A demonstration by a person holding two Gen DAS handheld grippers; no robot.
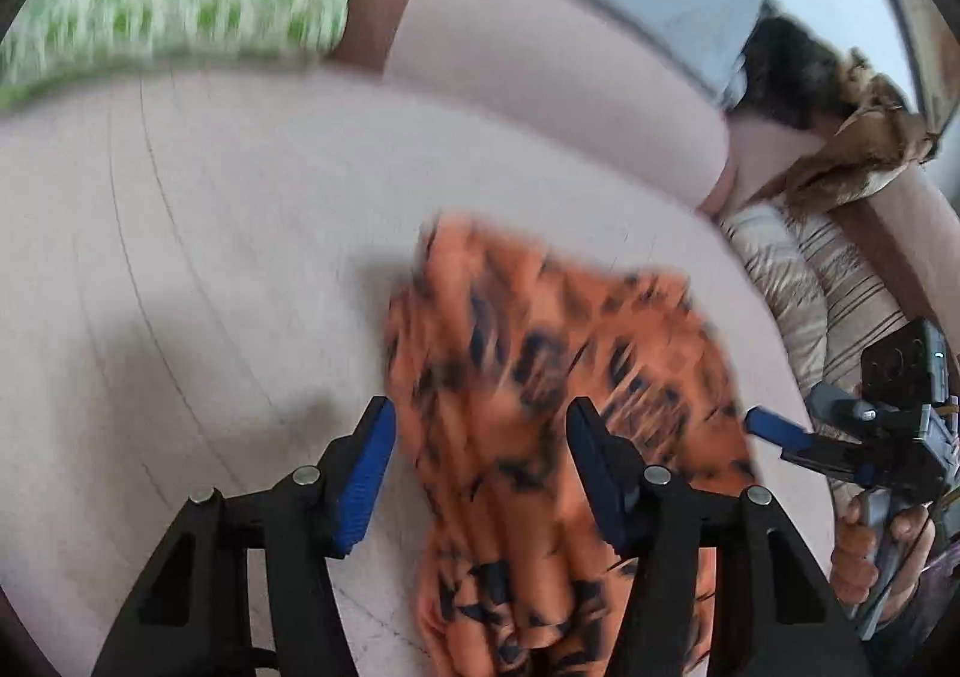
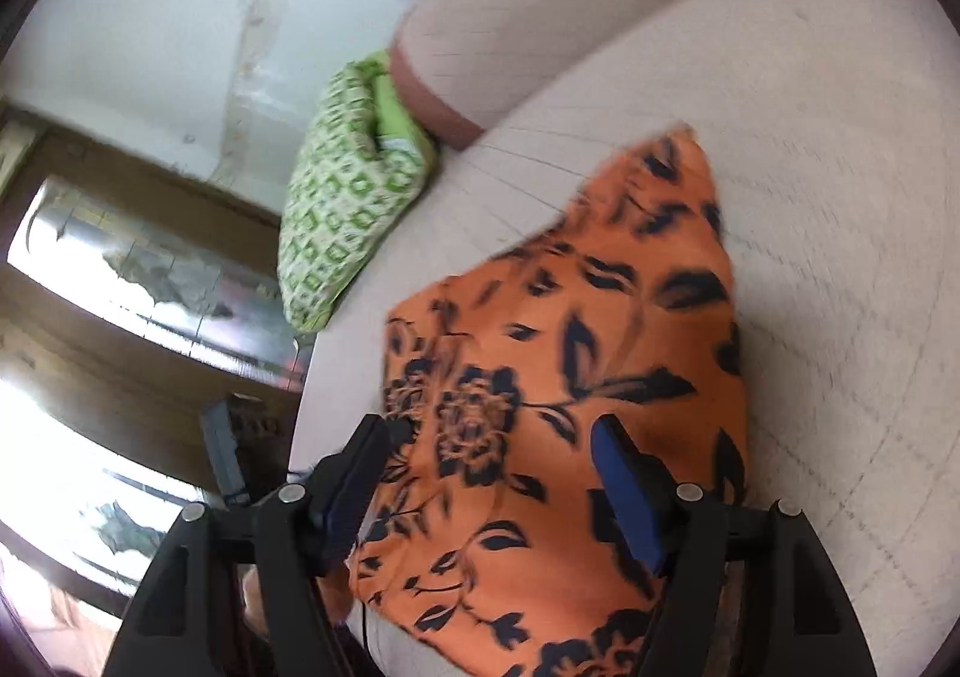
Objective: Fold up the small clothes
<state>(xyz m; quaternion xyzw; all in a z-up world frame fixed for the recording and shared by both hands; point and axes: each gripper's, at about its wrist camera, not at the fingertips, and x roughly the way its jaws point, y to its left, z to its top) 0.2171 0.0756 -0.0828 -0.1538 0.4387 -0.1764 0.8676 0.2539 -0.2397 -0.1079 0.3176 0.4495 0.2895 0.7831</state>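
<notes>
An orange garment with a dark flower print (image 1: 540, 365) lies crumpled on the pale pink bed surface (image 1: 210, 257). My left gripper (image 1: 480, 407) hovers just over its near part, jaws apart, pads not pressing the cloth. In the right wrist view the same garment (image 2: 570, 317) is spread wider, one corner pointing away from me. My right gripper (image 2: 489, 425) stands open above its near edge, with cloth under the gap. A blue fingertip (image 1: 771, 425) of the right gripper shows at the garment's right side, with a hand (image 1: 864, 551) on the handle.
A green patterned pillow (image 2: 342, 209) leans at the bed's far left beside a pink bolster (image 2: 540, 17). A striped cushion (image 1: 810, 269) and a brown furry item (image 1: 864, 149) sit at the right. The bed's edge (image 2: 306, 407) drops off left of the right gripper.
</notes>
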